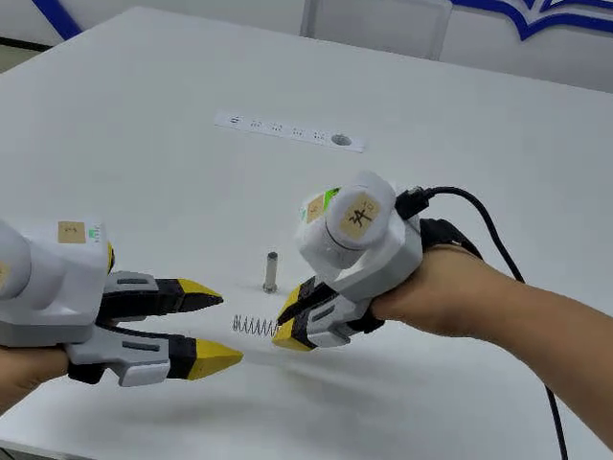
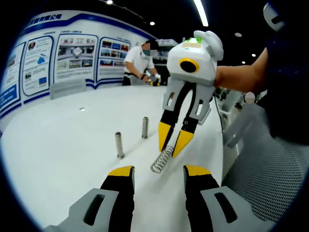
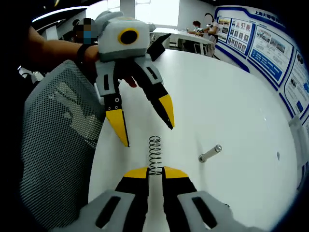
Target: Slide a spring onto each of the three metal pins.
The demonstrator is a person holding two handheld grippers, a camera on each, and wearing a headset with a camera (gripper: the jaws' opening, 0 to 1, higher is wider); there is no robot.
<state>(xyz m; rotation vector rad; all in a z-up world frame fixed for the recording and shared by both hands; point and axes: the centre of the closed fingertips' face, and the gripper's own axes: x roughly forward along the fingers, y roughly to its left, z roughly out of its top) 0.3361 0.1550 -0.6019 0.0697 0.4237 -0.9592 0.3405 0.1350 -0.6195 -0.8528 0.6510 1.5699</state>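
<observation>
The right gripper [image 1: 282,324], fingers clenched on just the spring [image 1: 253,326] tip, may let it flick away; left gripper [image 1: 228,328] fingers released.

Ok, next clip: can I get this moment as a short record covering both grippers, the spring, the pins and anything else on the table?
left gripper: open, empty, aimed toward the spring
right gripper: shut on one end of the spring
spring: roughly level, low over the table, free end toward the left gripper
nearer pin: upright, bare
farther pin: upright, looks ribbed, may already carry a spring
power strip: lying on the table's far side
task state: held spring not yet on a pin
</observation>
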